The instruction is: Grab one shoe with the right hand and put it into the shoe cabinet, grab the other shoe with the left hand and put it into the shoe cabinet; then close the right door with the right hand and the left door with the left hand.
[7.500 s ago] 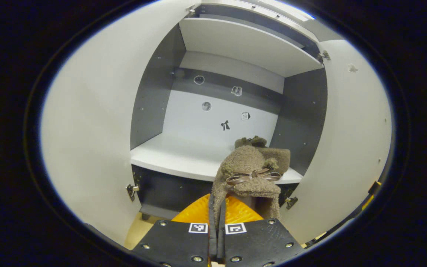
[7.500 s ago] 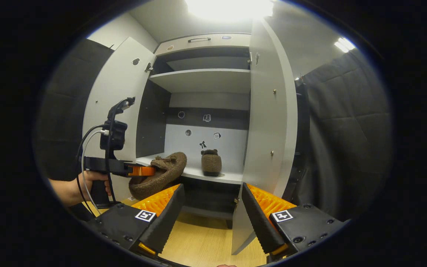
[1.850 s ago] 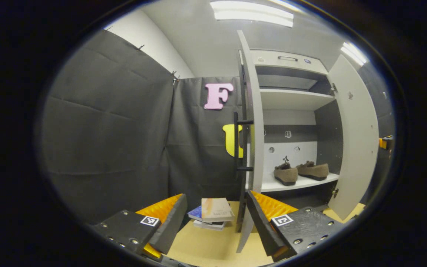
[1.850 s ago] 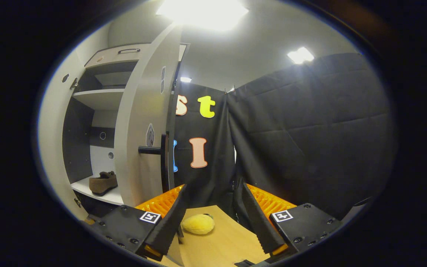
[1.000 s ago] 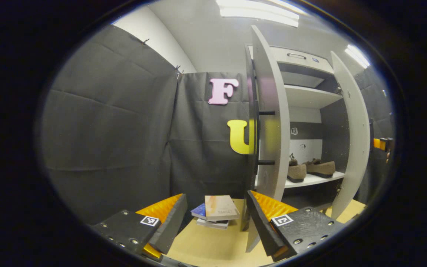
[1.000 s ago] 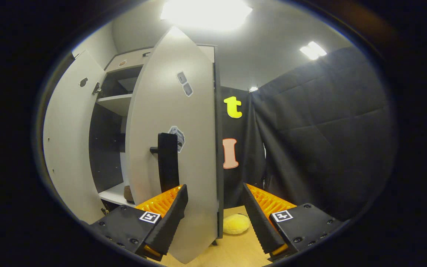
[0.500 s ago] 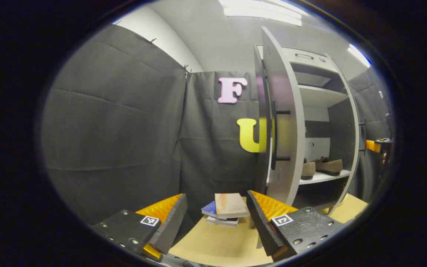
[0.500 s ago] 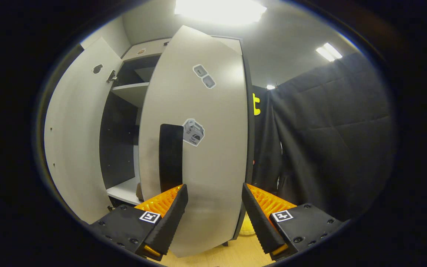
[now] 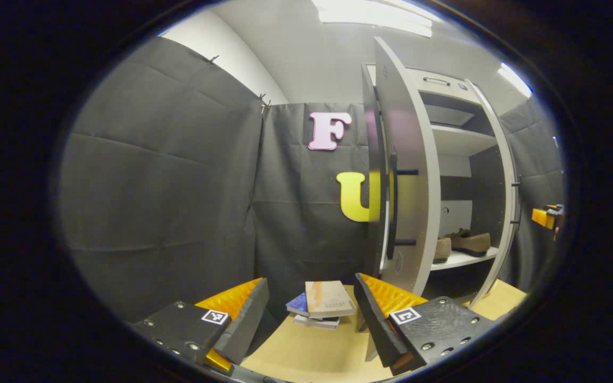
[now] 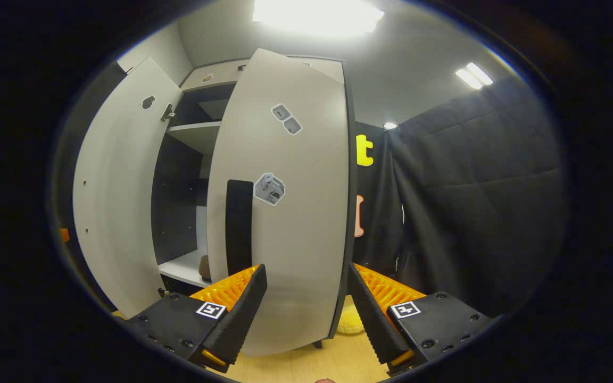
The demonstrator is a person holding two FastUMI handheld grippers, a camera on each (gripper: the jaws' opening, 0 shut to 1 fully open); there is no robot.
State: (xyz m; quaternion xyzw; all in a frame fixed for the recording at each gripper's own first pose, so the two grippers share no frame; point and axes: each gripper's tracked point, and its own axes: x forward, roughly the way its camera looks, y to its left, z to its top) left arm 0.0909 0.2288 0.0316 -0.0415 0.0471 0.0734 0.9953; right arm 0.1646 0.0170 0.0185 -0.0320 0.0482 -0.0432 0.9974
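Observation:
Two brown furry shoes [image 9: 469,242] sit on the cabinet's white lower shelf [image 9: 458,259], seen through the gap between the doors. The left door [image 9: 410,175] stands nearly edge-on with its black handle [image 9: 393,207], just right of my open left gripper [image 9: 309,319]. In the right gripper view, the right door [image 10: 285,223] is swung partway toward the cabinet, its black handle [image 10: 239,226] facing me. My right gripper [image 10: 305,314] is open close in front of that door; whether it touches is unclear. A sliver of one shoe [image 10: 205,268] shows behind the door.
A small stack of books [image 9: 322,306] lies on the wooden floor beside the left door. A yellow plush thing [image 10: 349,322] lies on the floor behind the right door. Black cloth walls close in on both sides. The other gripper [image 9: 548,217] shows at the far right.
The right door has swung further toward the cabinet, narrowing the gap over the last second. The left door and left gripper have barely shifted.

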